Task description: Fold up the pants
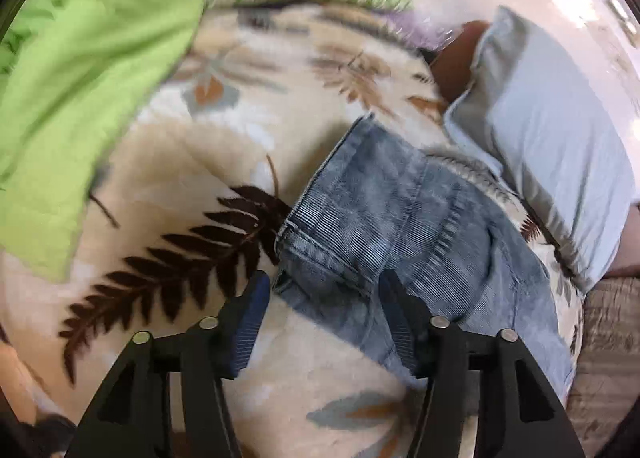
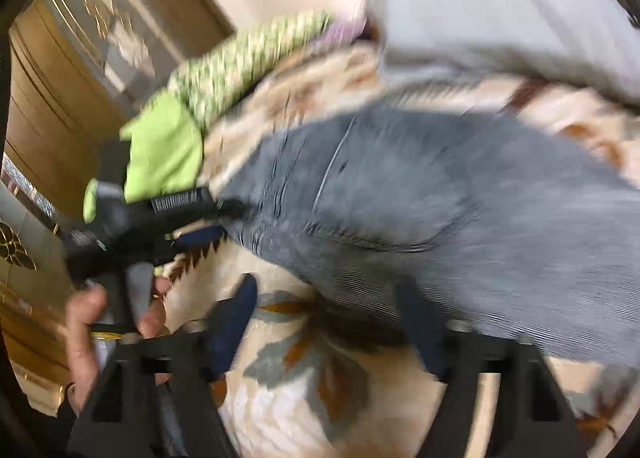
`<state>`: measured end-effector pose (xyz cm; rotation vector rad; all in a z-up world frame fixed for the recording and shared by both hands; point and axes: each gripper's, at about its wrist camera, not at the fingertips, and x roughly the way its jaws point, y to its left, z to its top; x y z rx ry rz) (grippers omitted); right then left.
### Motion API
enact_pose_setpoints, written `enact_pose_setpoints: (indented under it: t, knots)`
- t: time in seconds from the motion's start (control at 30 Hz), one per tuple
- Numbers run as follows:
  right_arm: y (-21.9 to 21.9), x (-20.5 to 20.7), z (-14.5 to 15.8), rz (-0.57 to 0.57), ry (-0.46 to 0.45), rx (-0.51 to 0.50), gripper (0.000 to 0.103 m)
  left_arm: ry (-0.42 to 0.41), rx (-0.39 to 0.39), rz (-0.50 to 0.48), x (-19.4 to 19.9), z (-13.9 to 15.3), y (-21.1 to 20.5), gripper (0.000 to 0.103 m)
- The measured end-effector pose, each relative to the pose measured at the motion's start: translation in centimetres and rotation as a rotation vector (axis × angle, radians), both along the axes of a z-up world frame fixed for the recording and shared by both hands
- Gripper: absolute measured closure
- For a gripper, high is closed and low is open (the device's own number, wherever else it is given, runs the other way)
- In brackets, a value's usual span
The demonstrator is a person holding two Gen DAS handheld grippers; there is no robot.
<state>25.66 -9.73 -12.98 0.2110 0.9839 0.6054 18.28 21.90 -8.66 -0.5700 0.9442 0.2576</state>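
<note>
A home bedroom: a bed covered by a cream blanket printed with leaves, a pale blue pillow at its far side, a lime-green quilt bunched beside it, and a wooden wardrobe with decorated glass panels nearby.

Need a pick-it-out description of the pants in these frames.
Start at the leaf-print blanket covering the bed. Below the pale blue pillow lie the pants, just ahead of the open left tongs. They are the only faded blue denim there, with visible seams.
</note>
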Motion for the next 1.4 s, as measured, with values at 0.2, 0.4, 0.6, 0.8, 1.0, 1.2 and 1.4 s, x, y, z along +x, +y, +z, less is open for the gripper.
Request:
enact_pose_setpoints:
  t: [0.2,0.4,0.6,0.8,1.0,1.2,1.4]
  knots:
    - [-11.0,-3.9,1.7,-0.219,0.012,0.073,0.025,-0.103,0.065,-0.238,-5.5,3.5,-9.7,0.041]
    - [-21.4,-6.2,1.7,-0.439,0.051,0.146,0.025,-0.143,0.104,-0.552,-7.4,6.2,-22.2,0.039]
    - [-30.3,-5.6,4.8,-0.593,-0.013,0.107,0.025,-0.14,0.099,-0.819,-6.1,6.5,-31.9,0.038]
    - [-37.0,-3.1,3.6,-0.744,0.009,0.075,0.025,-0.112,0.184,-1.006,-2.7,4.0,-38.6,0.038]
    - [-39.9,-3.3,-0.9,-0.792,0.101,0.102,0.025,-0.103,0.235,-1.221,0.7,0.0,-46.1,0.039]
    - [-43.9,-4.9,-3.2,-0.885,0.176,0.167,0.027,-0.06,0.308,-1.41,1.7,-4.4,-53.3,0.045]
    - [-45.1,-5.4,-4.5,-0.897,0.197,0.232,0.028,-0.11,0.484,-1.413,2.2,-7.0,-56.4,0.058]
